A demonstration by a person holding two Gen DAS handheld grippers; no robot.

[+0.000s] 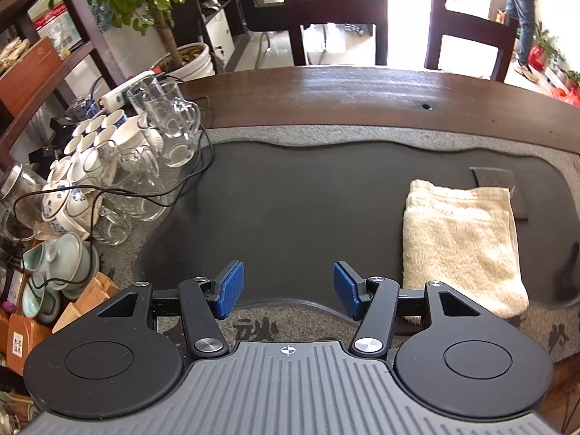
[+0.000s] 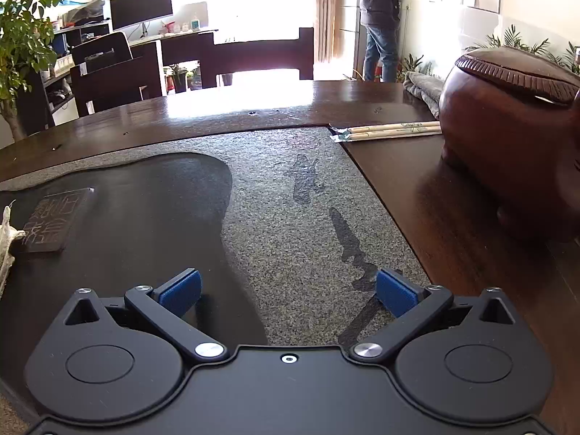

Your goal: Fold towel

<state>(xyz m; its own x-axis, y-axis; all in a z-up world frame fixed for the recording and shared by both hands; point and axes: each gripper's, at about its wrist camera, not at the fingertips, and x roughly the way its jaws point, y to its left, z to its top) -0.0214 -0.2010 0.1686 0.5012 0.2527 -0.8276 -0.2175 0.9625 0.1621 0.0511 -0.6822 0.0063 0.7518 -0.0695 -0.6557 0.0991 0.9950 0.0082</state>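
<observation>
A cream towel (image 1: 460, 243) lies folded into a thick rectangle on the dark stone tea tray (image 1: 290, 210), right of centre in the left wrist view. My left gripper (image 1: 288, 288) hovers above the tray to the towel's left, open, nothing between its blue pads. In the right wrist view only a sliver of the towel (image 2: 6, 239) shows at the left edge. My right gripper (image 2: 288, 291) is open and empty over the speckled grey border (image 2: 290, 199) of the tray, well right of the towel.
Glass mugs (image 1: 170, 123), blue-and-white teacups (image 1: 94, 134) and cables crowd the tray's left side. A dark carved slab (image 2: 54, 221) lies beside the towel. A large brown wooden jar (image 2: 507, 137) and wrapped chopsticks (image 2: 388, 131) sit at right. A person (image 2: 380, 18) stands far back by the window.
</observation>
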